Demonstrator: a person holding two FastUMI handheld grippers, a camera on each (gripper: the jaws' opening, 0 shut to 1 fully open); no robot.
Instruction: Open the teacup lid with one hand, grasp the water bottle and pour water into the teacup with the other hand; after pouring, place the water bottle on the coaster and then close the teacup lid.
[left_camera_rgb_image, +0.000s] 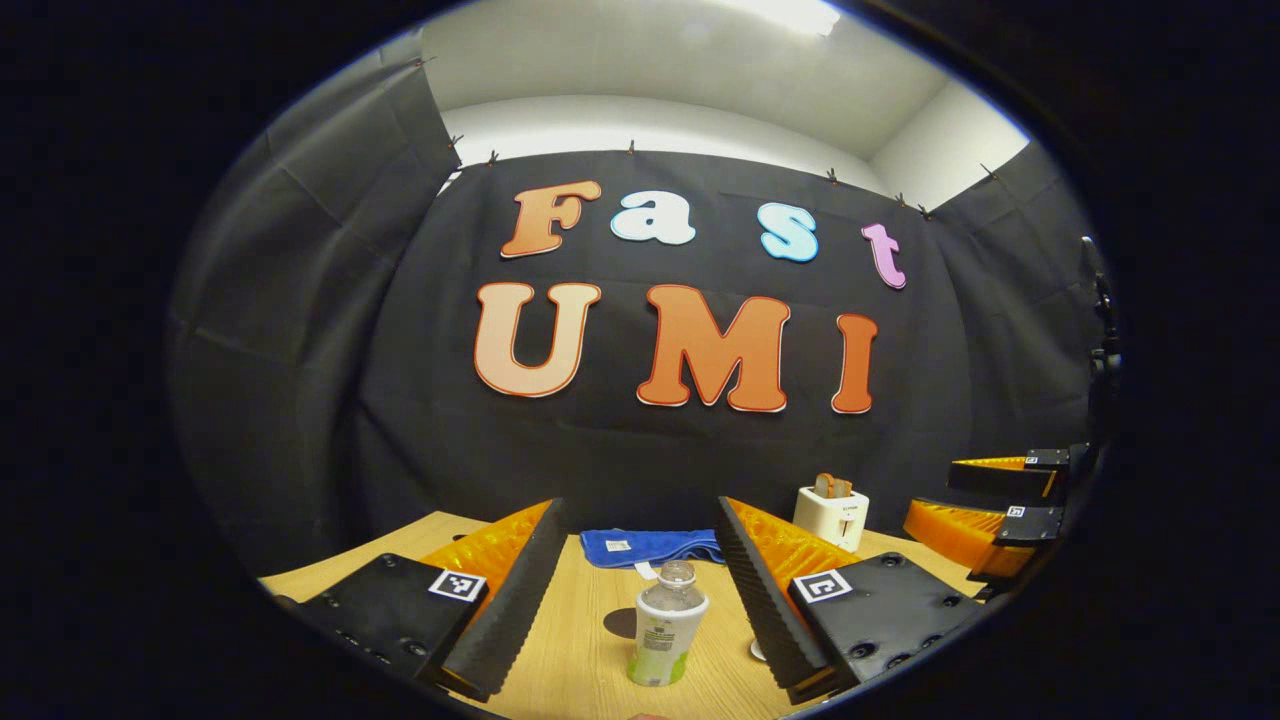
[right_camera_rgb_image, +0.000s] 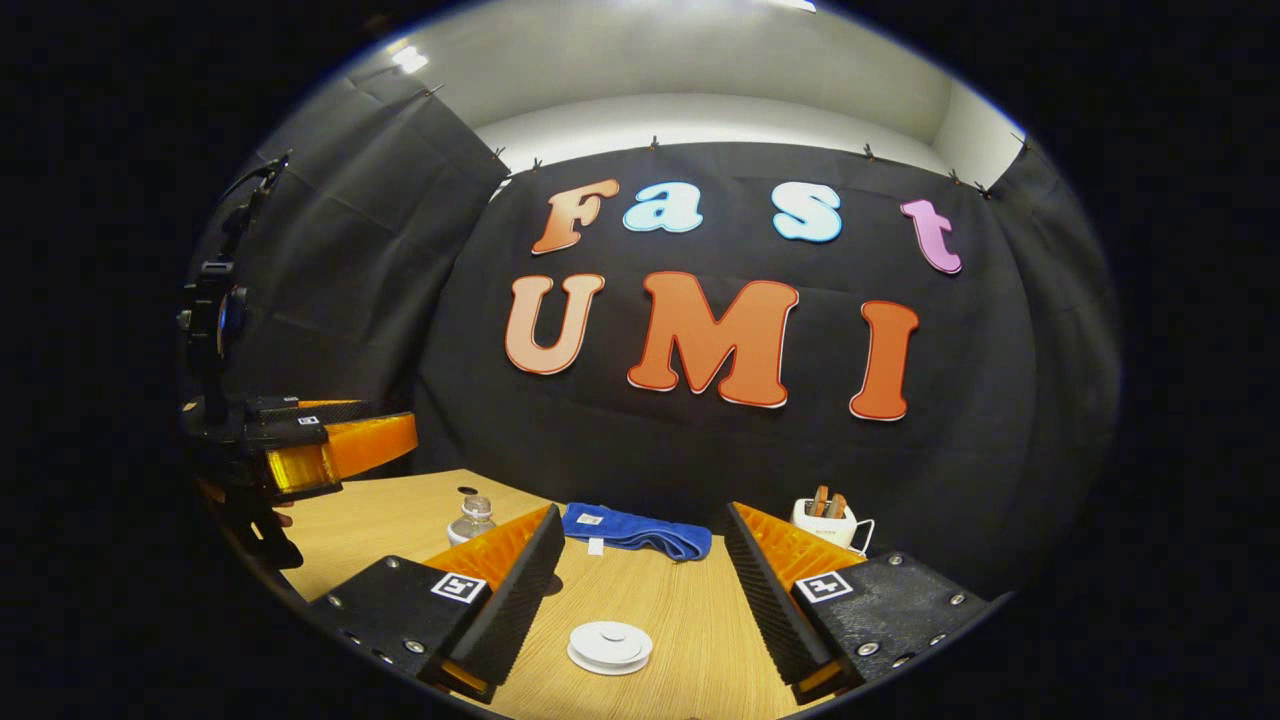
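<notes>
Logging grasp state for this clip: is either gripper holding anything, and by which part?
Nothing is held. Both grippers' jaws stand open: the water bottle stands untouched, teacup lid likewise.

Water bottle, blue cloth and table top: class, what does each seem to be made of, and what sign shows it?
Water bottle: probably clear plastic, glossy; you see through its upper part, above a printed label.
Blue cloth: soft fabric, likely towelling; matt, folded and drooping at the edges.
Table top: wood or wood-look laminate, pale and smooth; fine straight grain lines, so which one stays open.
</notes>
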